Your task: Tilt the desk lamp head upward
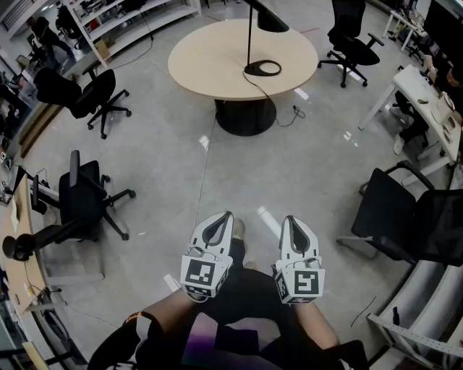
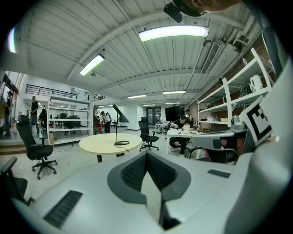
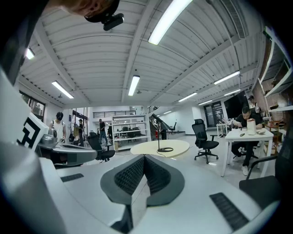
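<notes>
On the round table (image 1: pixel 210 65) across the room stands the desk lamp (image 1: pixel 249 43): a thin black stem rising from a ring-shaped base (image 1: pixel 248 70), with the dark lamp head (image 1: pixel 269 18) cut off by the top edge of the head view. In the left gripper view the lamp (image 2: pixel 117 130) is small and far off, and its head seems to slope downward, though it is too small to read the angle well. A cable (image 1: pixel 273 92) runs from the base over the table edge to the floor. Nothing touches the lamp.

Black office chairs stand around the table, one to its left (image 1: pixel 90 94) and one behind it to the right (image 1: pixel 351 36). A white desk (image 1: pixel 419 94) sits at the right edge.

Both tools are well apart from the table, held low and close to the person's body. The left gripper (image 1: pixel 226 217) has its jaws together on nothing, and the right gripper (image 1: pixel 289 220) likewise; each gripper's own view shows the pads meeting with no object between them.

By my reading the task has not begun. Everything is left to do: cross the open floor to the table, open a gripper, take the lamp head, probably steady the stem or base with the other, and swing the head upward.
</notes>
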### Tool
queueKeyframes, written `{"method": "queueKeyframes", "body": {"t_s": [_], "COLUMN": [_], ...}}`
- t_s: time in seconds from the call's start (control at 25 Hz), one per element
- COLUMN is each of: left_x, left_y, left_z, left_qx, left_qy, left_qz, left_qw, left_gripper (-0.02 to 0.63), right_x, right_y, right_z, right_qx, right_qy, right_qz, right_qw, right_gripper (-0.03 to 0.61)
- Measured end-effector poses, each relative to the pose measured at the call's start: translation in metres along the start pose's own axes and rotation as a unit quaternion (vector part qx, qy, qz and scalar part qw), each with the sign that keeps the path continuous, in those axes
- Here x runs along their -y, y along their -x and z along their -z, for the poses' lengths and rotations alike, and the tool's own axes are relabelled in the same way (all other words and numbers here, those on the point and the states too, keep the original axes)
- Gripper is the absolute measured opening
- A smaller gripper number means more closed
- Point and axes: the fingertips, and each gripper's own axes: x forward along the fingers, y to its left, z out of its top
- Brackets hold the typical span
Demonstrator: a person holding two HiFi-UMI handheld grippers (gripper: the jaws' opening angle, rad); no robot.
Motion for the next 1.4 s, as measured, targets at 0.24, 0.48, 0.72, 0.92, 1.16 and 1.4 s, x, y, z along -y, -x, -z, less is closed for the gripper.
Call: {"method": "queueKeyframes", "body": {"t_s": [0.24,0.48,0.72,0.92,1.16,1.4], "left_x": [-0.020,-0.060,-0.113,-0.156,-0.198,-0.230], "left_y": [-0.059,-0.148,-0.246,-0.301,-0.356,-0.372], "left_z": [0.005,-0.020,-0.049,-0.090,-0.133,-0.143], "left_qx": [-0.001,0.002,-0.002,0.014,0.036,0.035], "left_qy": [0.002,0.010,0.016,0.012,0.013,0.017], "left_qz": [0.022,0.043,0.070,0.094,0.094,0.075], "left_qw": [0.9997,0.9990,0.9974,0.9954,0.9948,0.9964], "left_gripper": [0.044,0.046,0.044,0.044,0.044,0.044], "right_x": [0.021,0.058,0.090,0.100,0.120,0.121], "right_y": [-0.055,-0.138,-0.237,-0.311,-0.381,-0.427], "right_z": [0.001,-0.012,-0.043,-0.080,-0.119,-0.138], "right_qx": [-0.005,-0.025,-0.037,-0.041,-0.025,-0.012], "right_qy": [-0.012,-0.005,0.011,0.024,0.040,0.046], "right_qz": [0.015,0.037,0.050,0.062,0.066,0.052], "right_qw": [1.000,0.999,0.998,0.997,0.997,0.998], "right_gripper": [0.015,0.014,0.014,0.015,0.015,0.015]}}
